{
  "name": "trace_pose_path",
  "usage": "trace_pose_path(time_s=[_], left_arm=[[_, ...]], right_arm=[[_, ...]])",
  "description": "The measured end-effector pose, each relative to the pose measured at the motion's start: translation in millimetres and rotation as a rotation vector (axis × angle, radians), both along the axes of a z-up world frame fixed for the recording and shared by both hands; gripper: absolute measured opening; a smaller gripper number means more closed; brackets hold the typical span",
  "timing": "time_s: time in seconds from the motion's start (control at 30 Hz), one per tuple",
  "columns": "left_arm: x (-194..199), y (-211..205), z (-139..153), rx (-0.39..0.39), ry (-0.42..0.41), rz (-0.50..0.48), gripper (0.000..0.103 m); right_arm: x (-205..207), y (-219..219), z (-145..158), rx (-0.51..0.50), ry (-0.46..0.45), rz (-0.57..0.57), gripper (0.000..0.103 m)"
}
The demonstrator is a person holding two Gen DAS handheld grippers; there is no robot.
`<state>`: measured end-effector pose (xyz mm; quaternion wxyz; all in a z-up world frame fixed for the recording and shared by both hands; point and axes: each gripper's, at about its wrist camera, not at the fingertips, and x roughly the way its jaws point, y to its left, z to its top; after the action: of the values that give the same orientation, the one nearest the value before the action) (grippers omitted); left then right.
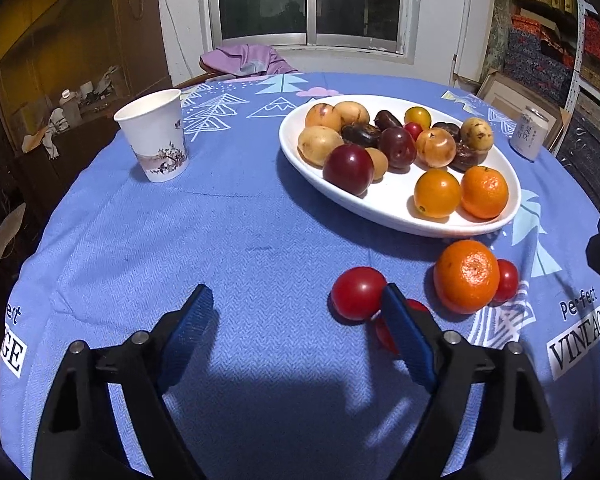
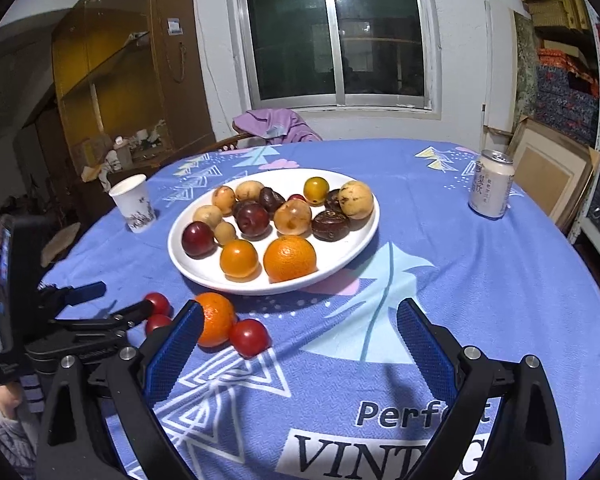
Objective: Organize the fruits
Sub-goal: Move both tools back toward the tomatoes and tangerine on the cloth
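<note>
Hovering left gripper [image 1: 298,300] agape, fingers [image 1: 404,332] beside tomato [image 1: 358,293].

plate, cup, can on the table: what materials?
Plate: looks like glazed white ceramic, glossy rim; melamine possible.
Cup: paper by the look, matte white wall, thin rolled rim, printed scene.
Can: metal, likely aluminium, shiny silver top rim, printed pale body.

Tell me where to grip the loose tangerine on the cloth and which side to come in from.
Grip the tangerine across its widest middle, coming from above. It sits stem end up on the tablecloth, with a red tomato touching one side and the white plate just behind, so a level approach looks crowded. The right gripper is open and nearest; turn it so neither finger lands on the tomato.
</note>
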<state>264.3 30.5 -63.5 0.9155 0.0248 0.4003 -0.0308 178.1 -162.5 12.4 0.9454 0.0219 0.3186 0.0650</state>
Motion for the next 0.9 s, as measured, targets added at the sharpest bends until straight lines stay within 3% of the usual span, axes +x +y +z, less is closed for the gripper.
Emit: trace_pose_path(time_s=[0.13, 0.27, 0.5, 0.57, 0.7, 0.77, 0.9], left_arm=[[-5, -10, 2, 0.004, -0.031, -0.049, 0.083], [4, -22, 1, 0.026, -0.047, -0.083, 0.083], [16, 6, 0, -0.105, 0.068, -0.126, 0.077], [19, 25, -1, -0.154, 0.11, -0.092, 0.076], [19, 52, 5, -0.246, 0.088, -0.006, 0.073], [15, 41, 7, -0.213, 0.073, -0.034, 0.073], [9, 6, 0, -0.05, 0.054, -0.106, 0.073]], right_arm=[[0, 3, -1, -0.012, 0.001, 0.018, 0.098], [3, 0, -2, 0.039, 0.026, 0.034, 0.098], [6, -5, -4, 0.057, 0.048, 0.019, 0.098], [6, -6, -4, 0.061, 0.049, 0.019, 0.098], [6, -7, -3, 0.061, 0.034, 0.011, 0.098], [4, -7, -1, 0.057, 0.014, 0.005, 0.098], [3, -7, 0, 0.055, 0.001, 0.009, 0.098]])
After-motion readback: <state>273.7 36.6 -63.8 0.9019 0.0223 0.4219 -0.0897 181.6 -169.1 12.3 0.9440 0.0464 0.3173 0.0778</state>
